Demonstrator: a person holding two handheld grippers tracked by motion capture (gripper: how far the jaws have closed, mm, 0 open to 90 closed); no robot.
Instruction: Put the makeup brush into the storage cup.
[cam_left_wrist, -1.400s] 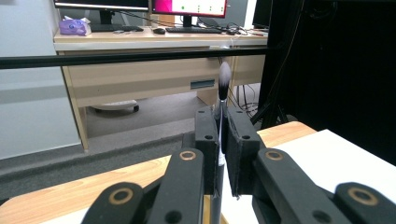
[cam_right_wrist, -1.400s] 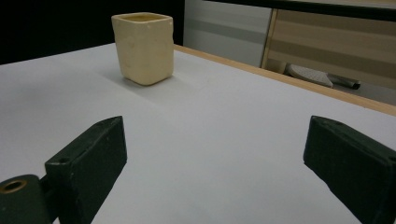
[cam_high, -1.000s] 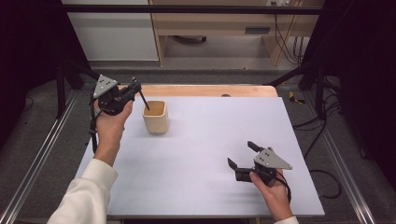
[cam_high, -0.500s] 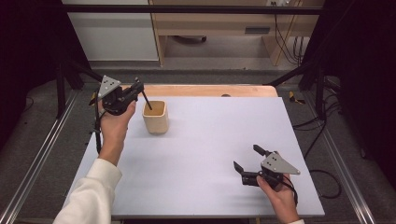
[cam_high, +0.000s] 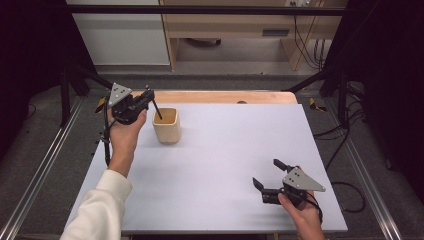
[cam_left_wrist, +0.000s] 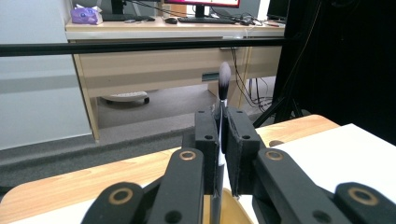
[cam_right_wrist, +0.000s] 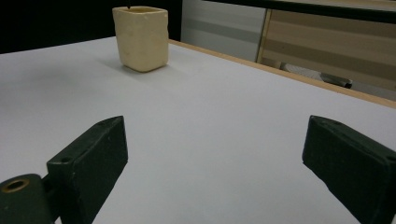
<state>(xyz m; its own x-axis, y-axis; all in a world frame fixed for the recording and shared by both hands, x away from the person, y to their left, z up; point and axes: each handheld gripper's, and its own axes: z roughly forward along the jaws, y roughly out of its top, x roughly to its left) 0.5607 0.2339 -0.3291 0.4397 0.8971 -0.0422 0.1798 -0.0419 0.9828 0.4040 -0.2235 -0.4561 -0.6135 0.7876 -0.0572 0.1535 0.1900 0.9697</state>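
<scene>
My left gripper (cam_high: 148, 98) (cam_left_wrist: 223, 122) hangs at the table's far left, just left of a cream cup (cam_high: 166, 125) (cam_right_wrist: 140, 37). Its jaws are shut on a thin dark brush (cam_high: 157, 111). In the left gripper view the brush's grey bristle tip (cam_left_wrist: 224, 77) stands above the jaws, and the handle runs down toward the cup's rim (cam_left_wrist: 236, 211). In the high view the handle's lower end slants into the cup's mouth. My right gripper (cam_high: 267, 174) (cam_right_wrist: 215, 154) rests low near the front right, jaws wide apart with nothing between them.
The white board (cam_high: 225, 150) lies on a wooden table whose edge (cam_high: 215, 96) shows at the back. Metal frame rails (cam_high: 45, 165) run along both sides. A desk and cables (cam_high: 300, 45) stand beyond the table.
The right gripper has drifted slightly to the right and toward the near edge. The left gripper with the brush has stayed almost where it was beside the cup.
</scene>
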